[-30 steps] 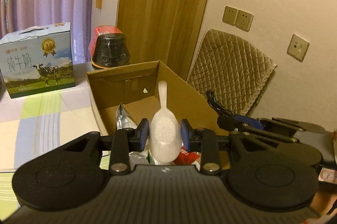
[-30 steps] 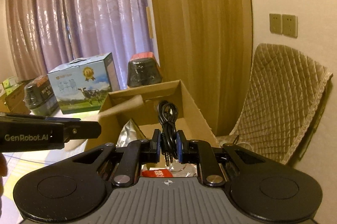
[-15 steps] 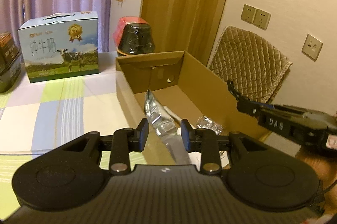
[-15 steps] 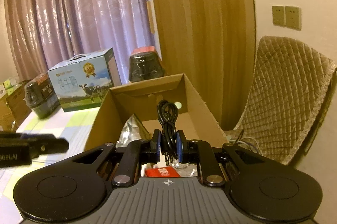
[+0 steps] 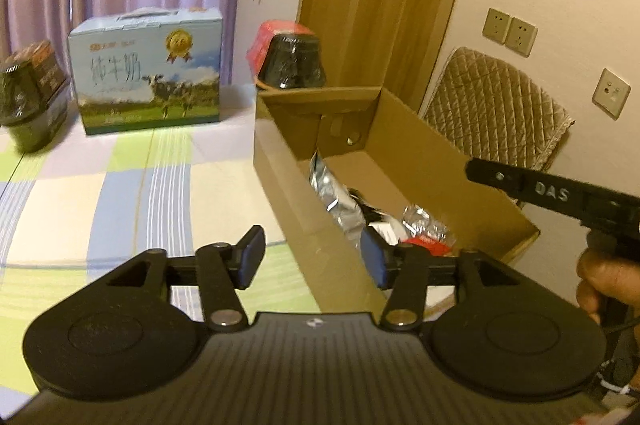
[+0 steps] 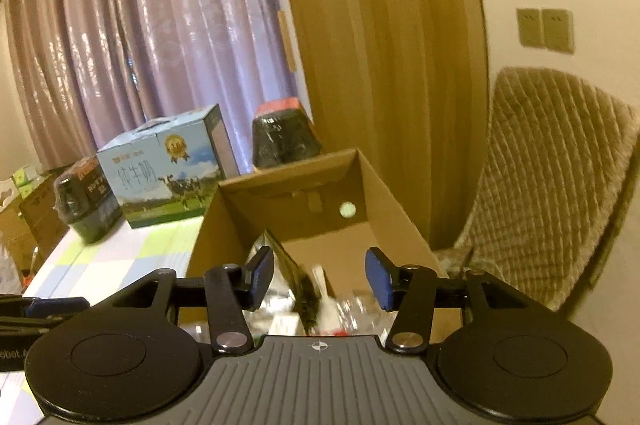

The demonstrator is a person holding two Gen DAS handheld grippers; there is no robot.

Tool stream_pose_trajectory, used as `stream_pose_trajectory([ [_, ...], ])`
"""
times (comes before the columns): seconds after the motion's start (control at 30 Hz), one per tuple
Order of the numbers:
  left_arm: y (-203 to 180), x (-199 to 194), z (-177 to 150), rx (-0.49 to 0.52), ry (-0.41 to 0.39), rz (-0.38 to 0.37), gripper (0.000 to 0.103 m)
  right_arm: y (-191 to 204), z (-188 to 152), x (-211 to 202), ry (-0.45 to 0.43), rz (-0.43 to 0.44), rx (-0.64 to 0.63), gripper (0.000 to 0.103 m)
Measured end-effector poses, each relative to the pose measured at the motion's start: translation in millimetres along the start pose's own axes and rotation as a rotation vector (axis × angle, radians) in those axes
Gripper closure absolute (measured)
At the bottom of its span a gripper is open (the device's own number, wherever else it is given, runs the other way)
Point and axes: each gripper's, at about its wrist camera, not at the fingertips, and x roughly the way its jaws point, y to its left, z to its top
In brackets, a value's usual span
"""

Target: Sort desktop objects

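A counter (image 5: 120, 193) covered in a cloth of green, blue and pale checks fills the left of my view. On its right side sits an open cardboard box (image 5: 420, 145), the place where the sorted things lie. Behind the box, against purple curtains (image 6: 152, 37), stand a blue milk carton case (image 5: 148, 73) printed with cows and a dark wrapped container with a red top (image 5: 290, 59); a second dark container (image 5: 28, 101) stands at the far left. A quilted chair back (image 6: 552, 185) leans by the wall to the right of the box.

Inside the box I see a silver foil packet (image 5: 332, 185) propped against the left wall, a crinkled clear wrapper (image 5: 428, 225) with something red beside it, and a white and black jumble I cannot make out.

My left hand-held gripper (image 5: 312, 259) hangs at the near left wall of the box, fingers spread wide and holding nothing. My right hand-held gripper (image 6: 320, 277) hovers over the near end of the box, also spread wide and empty; my right hand (image 5: 604, 281) shows at its handle.
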Motion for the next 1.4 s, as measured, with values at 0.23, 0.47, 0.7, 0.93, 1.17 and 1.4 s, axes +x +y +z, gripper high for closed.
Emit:
stream_pose_trajectory([
  [0.23,-4,-24,-14,-0.009,0.010,0.001,0.019,2,-19,-37,0.023,-0.006,0.055,0.039],
  [0.47,-20,-55,-25,0.018,-0.009,0.032,0.001,11,-22,-80,0.029,0.010,0.088,0.008],
  [0.7,-30,-85,-37,0.002,-0.015,0.064,0.001,19,-23,-119,0.054,-0.007,0.075,0.002],
  [0.93,-37,-112,-48,-0.038,0.000,0.050,0.001,26,-30,-154,0.088,-0.031,0.021,0.002],
  [1.17,-45,-136,-55,-0.059,0.030,0.060,0.001,30,-38,-187,0.114,-0.056,-0.001,0.002],
  [1.4,-53,-154,-63,-0.074,0.069,0.084,0.001,47,-42,-210,0.142,-0.038,-0.072,0.002],
])
